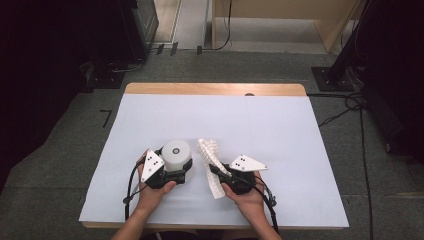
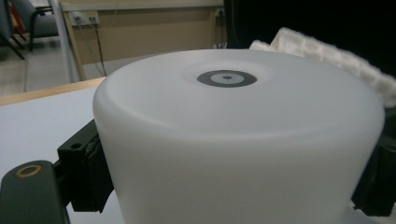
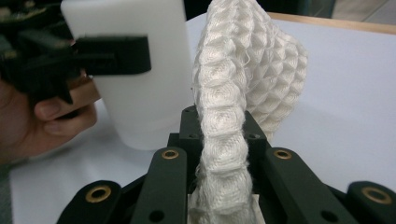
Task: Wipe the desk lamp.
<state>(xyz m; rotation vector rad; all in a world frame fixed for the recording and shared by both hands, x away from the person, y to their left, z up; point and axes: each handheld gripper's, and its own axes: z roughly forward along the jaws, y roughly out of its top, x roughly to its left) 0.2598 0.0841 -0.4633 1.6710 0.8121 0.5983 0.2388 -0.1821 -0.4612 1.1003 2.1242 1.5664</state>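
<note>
while the left gripper (image 1: 176, 172) clamps the white cup (image 1: 176, 154), the right gripper (image 1: 218, 172) pinches the waffle cloth (image 1: 210, 152) just beside it.

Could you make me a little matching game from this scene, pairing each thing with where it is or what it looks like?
Things:
1. white cylinder
2. waffle-weave cloth
3. table
4. black cable

Descriptions:
A. lying on the grey floor
B. clamped in the right gripper
C. has a bare wooden strip at its far edge
D. clamped in the left gripper

Pairs: 1-D, 2-B, 3-C, 4-A
</note>
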